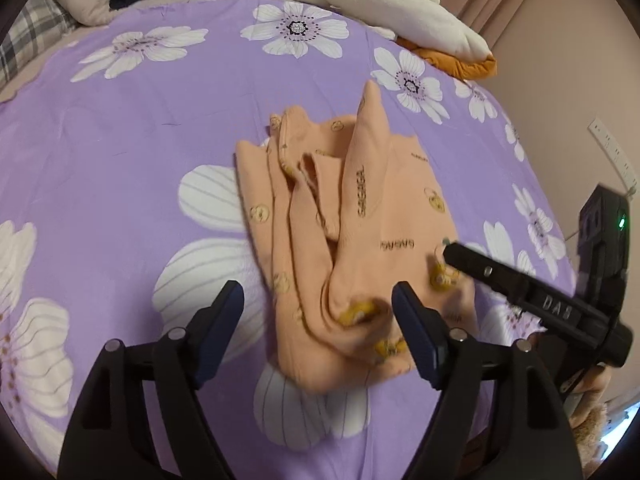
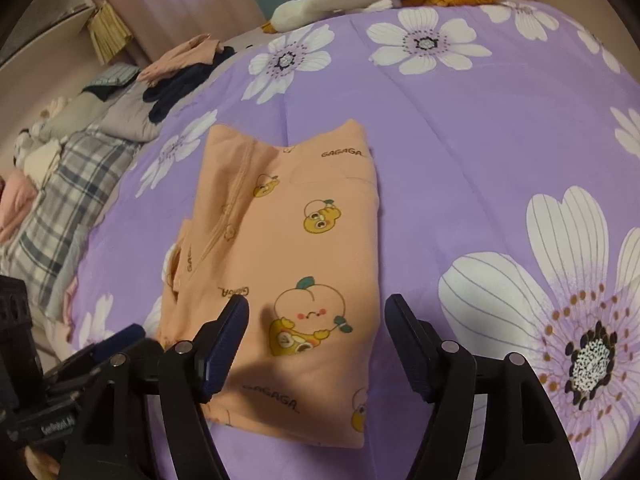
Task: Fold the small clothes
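On your far left, at the bed's edge, lie a plaid pillow (image 2: 60, 196) and a heap of dark and pink clothes (image 2: 180, 68). Your left gripper (image 1: 318, 300) hangs over the purple flowered bedspread (image 1: 120, 140) with its jaws wide; nothing is pinched, though the near end of the peach printed garment (image 1: 352, 208) lies between and below the fingertips. That garment sits mid-bed, bunched into long folds from your left view, flat and squared from your right. Your right gripper (image 2: 316, 316) hovers over its near edge, jaws wide too, pads clear of the cloth. Beyond, at the far right, a white plush toy (image 1: 380, 4) rests on an orange cushion (image 1: 460, 62).
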Demonstrator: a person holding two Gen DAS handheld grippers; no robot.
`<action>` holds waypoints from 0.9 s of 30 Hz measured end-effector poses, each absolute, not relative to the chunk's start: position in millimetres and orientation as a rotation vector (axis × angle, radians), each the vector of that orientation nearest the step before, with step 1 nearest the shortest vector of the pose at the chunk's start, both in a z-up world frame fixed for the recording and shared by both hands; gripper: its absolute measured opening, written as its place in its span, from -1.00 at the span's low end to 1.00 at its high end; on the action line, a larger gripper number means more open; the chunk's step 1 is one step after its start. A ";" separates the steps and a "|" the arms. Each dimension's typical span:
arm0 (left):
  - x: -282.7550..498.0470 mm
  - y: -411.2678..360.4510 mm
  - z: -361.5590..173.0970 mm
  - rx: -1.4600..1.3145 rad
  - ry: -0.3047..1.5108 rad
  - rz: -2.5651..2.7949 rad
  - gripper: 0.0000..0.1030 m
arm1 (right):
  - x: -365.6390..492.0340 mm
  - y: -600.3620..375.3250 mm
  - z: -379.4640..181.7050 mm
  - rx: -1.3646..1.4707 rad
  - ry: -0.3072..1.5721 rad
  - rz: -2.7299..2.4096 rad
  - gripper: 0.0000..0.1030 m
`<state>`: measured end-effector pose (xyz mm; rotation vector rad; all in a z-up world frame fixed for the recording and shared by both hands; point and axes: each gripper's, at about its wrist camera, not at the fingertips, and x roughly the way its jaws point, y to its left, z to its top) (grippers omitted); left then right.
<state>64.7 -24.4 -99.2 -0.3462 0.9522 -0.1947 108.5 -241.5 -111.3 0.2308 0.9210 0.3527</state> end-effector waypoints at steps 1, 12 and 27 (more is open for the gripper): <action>70.3 -23.3 -101.9 -0.358 0.961 -0.200 0.56 | 109.8 -240.5 -113.1 0.236 0.927 0.362 0.37; 113.8 -40.7 -130.1 -0.386 1.027 -0.239 0.29 | 135.0 -221.7 -134.2 0.250 0.952 0.465 0.31; 73.3 -75.6 -66.5 -0.323 0.849 -0.286 -0.50 | 99.2 -223.5 -76.3 0.199 0.758 0.524 -0.50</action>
